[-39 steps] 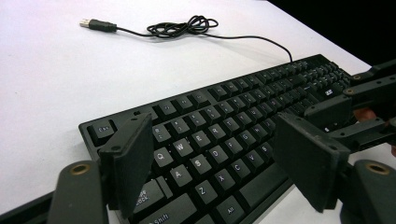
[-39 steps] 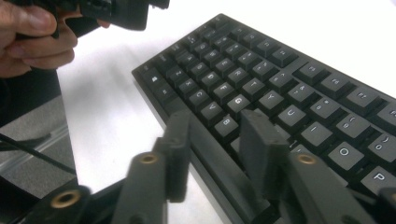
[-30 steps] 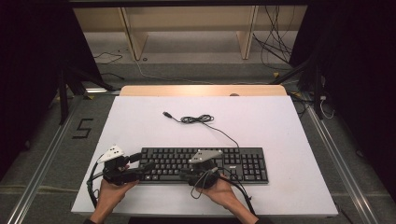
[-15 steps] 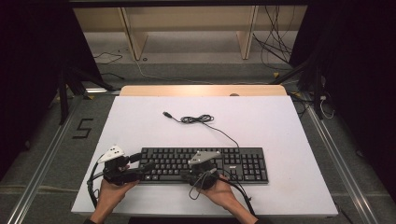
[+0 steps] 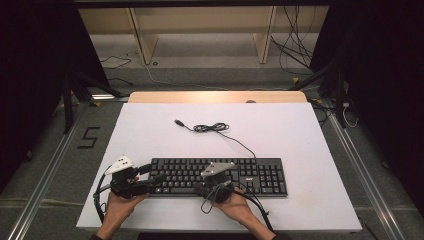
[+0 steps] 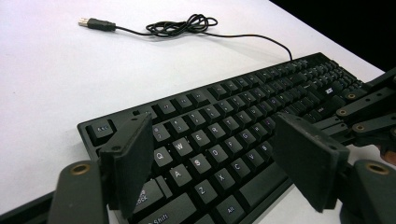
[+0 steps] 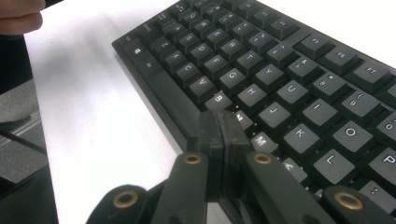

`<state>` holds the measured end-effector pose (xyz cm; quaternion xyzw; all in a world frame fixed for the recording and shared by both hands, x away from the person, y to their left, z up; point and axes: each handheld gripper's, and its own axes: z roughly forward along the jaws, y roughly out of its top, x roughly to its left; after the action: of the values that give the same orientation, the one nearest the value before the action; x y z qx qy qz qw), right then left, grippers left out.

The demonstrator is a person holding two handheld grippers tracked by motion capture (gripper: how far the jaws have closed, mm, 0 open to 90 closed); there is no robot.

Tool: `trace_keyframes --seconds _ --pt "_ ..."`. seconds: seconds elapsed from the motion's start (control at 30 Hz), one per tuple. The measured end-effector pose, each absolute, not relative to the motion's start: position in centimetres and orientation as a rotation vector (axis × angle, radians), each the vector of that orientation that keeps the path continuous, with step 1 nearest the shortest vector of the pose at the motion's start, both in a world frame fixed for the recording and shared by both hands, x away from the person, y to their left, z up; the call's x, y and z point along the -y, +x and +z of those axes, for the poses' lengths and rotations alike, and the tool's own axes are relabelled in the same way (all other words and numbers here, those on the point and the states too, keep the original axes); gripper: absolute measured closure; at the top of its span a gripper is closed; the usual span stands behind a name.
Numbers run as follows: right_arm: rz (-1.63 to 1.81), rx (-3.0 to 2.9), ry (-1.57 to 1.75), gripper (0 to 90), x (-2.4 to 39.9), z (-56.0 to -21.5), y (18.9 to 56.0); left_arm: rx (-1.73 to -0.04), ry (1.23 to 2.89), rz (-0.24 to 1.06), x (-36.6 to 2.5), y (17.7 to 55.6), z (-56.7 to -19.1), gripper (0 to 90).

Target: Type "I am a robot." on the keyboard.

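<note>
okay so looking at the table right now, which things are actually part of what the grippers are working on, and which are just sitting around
In use:
- black keyboard, near the table's front edge
- left gripper, jaws open over the keyboard's left end
- right gripper, jaws shut, tips at the keys near the space bar

Lying about:
- the keyboard's cable, bunched loosely behind it
- its USB plug, unplugged on the white table

a white table with a pale wooden far edge stands on grey floor. beyond the tongs, wooden shelf legs rise among loose cables. left of them, a "5" marks the floor. black curtains flank both sides.
</note>
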<state>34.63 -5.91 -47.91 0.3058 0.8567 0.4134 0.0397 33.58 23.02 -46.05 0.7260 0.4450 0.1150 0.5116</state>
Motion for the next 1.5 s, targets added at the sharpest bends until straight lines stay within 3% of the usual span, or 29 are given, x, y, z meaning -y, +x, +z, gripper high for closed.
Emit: trace_keyframes --seconds 0.67,0.8,1.33,1.5 --pt "1.243 -2.643 0.927 90.0 5.8 -48.4 34.6 -1.073 1.746 0.277 -23.0 33.6 -46.1 28.8" --pt "1.293 -2.617 0.938 86.4 6.2 -48.0 34.8 -1.076 1.748 0.274 -22.9 33.7 -46.2 28.8" --pt "1.405 -2.493 1.006 46.3 8.0 -46.4 35.5 -1.065 1.776 0.267 -22.8 33.9 -46.5 32.8" --pt "1.398 -2.465 1.040 41.3 8.4 -46.1 35.9 -1.070 1.786 0.264 -22.8 34.1 -46.6 38.0"
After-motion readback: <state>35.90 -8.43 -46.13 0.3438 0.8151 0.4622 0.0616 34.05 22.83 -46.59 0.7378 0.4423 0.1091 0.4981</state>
